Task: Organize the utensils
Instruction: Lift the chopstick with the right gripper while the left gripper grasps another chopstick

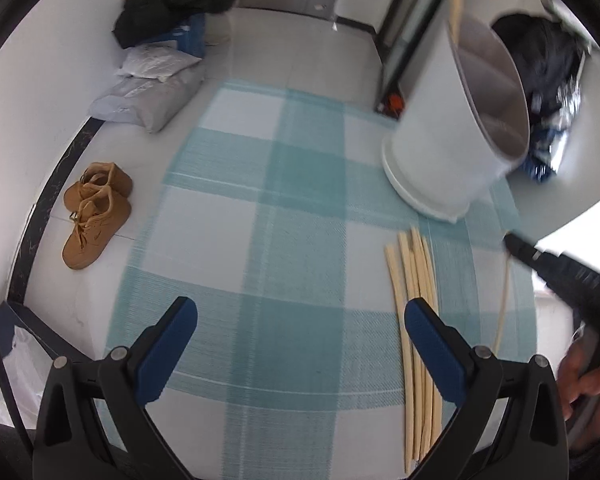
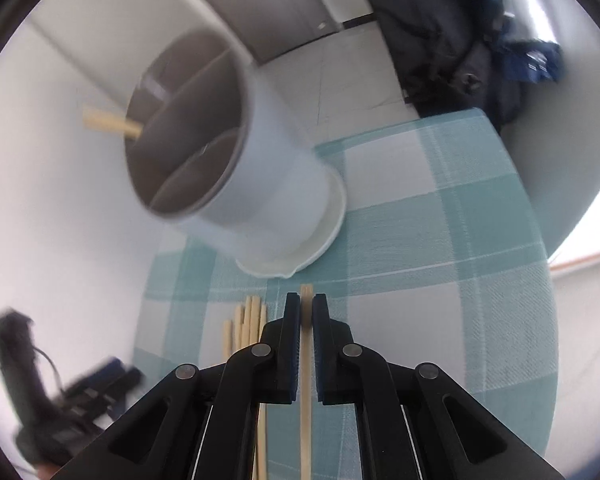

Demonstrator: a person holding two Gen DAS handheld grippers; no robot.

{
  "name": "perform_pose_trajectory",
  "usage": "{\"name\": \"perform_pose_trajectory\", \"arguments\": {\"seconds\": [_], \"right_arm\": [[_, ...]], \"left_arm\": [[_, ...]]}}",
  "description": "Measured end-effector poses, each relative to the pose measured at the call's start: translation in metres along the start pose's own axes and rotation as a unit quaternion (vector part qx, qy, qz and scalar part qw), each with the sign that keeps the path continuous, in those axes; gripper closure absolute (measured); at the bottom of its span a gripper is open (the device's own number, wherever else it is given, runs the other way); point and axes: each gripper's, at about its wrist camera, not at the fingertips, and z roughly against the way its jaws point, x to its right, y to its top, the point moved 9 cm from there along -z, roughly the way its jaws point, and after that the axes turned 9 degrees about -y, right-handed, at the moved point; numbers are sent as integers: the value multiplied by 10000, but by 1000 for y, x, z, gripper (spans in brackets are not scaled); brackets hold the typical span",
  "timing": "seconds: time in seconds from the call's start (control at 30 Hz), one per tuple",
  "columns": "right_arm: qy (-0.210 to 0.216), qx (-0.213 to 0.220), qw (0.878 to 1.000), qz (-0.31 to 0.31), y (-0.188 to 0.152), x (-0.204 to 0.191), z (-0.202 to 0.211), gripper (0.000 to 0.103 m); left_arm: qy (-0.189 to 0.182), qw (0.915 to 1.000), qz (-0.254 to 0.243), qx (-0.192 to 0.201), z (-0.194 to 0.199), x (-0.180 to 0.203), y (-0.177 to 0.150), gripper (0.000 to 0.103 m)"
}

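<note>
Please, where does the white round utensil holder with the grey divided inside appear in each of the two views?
Left wrist view: white round utensil holder at upper right, on the teal checked cloth.
Right wrist view: holder upper centre-left, above the shut right gripper.
Shared landmark: loose pale wooden chopsticks near its base.

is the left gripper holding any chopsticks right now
No, the left gripper is wide open over the checked cloth, with the loose chopsticks lying beside its right finger.

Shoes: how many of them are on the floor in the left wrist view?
2. Both brown shoes lie side by side on the white floor, left of the checked cloth: one farther back, one nearer the camera. None seems hidden.
</note>
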Motion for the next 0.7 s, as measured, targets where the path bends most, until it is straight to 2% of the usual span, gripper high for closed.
{"name": "perform_pose_trajectory", "arguments": {"seconds": [0.13,0.3,0.47,0.7], "right_arm": [[478,192,9960,-731,9,30,18,98],[739,504,9905,-1041,6,46,45,98],[861,732,9876,-1087,7,48,62,98],[893,812,9888,-880,8,39,63,98]], "left_arm": [[176,9991,-191,-341,-16,11,-13,2],[373,9973,-231,-596,-26,9,-19,2],[617,9956,-223,-670,-28,0,-20,2],[655,9957,-126,-635,-28,-2,-15,2]]}}
